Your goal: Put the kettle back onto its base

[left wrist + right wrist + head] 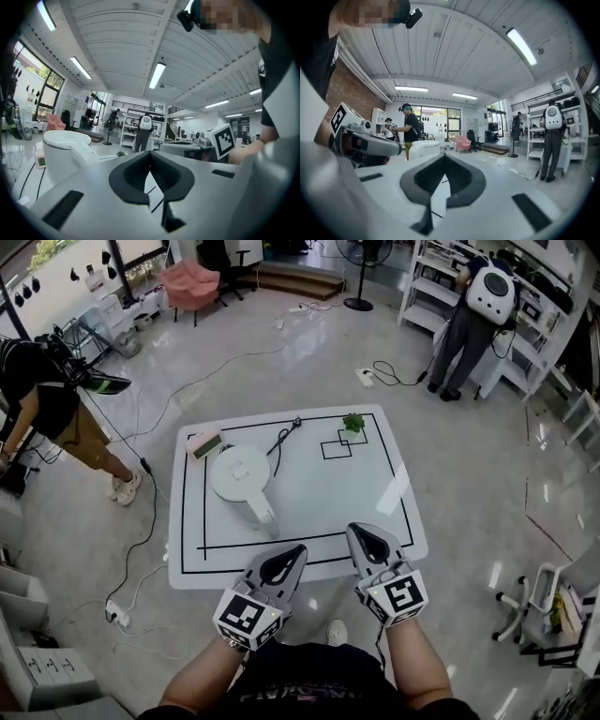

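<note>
Grippers, two, hand-held, are being kept at the near edge of the white table (398, 521). The left gripper (296, 552) and the right gripper (356, 532) are both being held with jaws pressed together. Nothing is being carried between them in either gripper view. Both are being kept side by side, tips directed across the table and well apart from the kettle.

The kettle (241, 474), white and electric, is being shown standing upright in the left part of the table, inside the black border line (319, 562). Its long axis is being kept vertical, lid uppermost. Its handle (262, 510) is being pointed toward the near edge and slightly right, roughly at the left gripper. The spout is not being made out clearly.

No separate base is being seen anywhere on the table. A black power cord (284, 438) is being led away from beside the kettle toward the far edge, so the base is being judged to lie beneath the kettle. The task is therefore being judged complete or all but complete, with the kettle set down and released. Full seating on the base is not being confirmed from these views.

Further back, a small pink-and-white box (204, 443) with a green face is being shown just beyond the kettle. Two outlined squares (337, 444) and a small green plant (353, 422) are being shown near the far edge.
</note>
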### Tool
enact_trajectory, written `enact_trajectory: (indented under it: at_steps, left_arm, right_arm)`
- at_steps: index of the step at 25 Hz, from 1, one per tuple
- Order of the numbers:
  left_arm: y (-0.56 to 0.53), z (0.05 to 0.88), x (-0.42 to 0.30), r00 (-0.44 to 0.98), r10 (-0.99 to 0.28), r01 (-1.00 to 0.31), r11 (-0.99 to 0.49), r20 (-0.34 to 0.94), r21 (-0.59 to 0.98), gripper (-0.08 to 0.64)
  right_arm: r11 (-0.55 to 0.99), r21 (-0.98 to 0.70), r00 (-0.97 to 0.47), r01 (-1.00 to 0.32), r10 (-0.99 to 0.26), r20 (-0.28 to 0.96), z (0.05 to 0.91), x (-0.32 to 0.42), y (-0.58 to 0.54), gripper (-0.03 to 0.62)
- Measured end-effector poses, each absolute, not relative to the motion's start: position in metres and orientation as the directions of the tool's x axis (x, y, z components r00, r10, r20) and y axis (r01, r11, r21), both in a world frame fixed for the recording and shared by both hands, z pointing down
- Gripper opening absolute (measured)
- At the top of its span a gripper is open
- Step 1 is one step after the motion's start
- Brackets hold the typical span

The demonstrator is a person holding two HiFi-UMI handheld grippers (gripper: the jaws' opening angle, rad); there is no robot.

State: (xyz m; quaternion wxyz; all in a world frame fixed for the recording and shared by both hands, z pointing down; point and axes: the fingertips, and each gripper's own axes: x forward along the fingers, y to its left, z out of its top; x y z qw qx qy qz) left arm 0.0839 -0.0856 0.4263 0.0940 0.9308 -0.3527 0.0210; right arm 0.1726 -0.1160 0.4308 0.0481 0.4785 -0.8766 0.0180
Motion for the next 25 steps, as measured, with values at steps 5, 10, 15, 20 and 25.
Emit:
enact_trajectory:
  at_steps: [5, 10, 15, 20, 25]
  left_arm:
    - [-0.063, 0.427, 0.115, 0.658, -0.743, -0.752, -0.641, 0.122, 0.153, 0.005]
    - [-0.027, 0.422, 0.120, 0.532, -0.835, -0.845, -0.512, 0.139, 0.158, 0.005]
    - [0.001, 0.424, 0.105, 0.432, -0.889, -0.899, -0.410, 0.155, 0.153, 0.005]
    - [0.021, 0.430, 0.078, 0.334, -0.928, -0.937, -0.306, 0.167, 0.171, 0.005]
    - [0.039, 0.435, 0.053, 0.308, -0.937, -0.942, -0.277, 0.166, 0.187, 0.005]
  right_arm:
    - [0.646, -0.021, -0.645, -0.763, -0.758, 0.101, 0.433, 0.199, -0.103, 0.002]
    - [0.746, -0.058, -0.747, -0.664, -0.658, 0.095, 0.427, 0.204, -0.073, 0.002]
    - [0.806, -0.076, -0.808, -0.587, -0.579, 0.110, 0.433, 0.185, -0.050, 0.002]
    - [0.850, -0.072, -0.851, -0.522, -0.511, 0.122, 0.436, 0.157, -0.031, 0.002]
    - [0.863, -0.074, -0.862, -0.500, -0.488, 0.135, 0.437, 0.131, -0.019, 0.002]
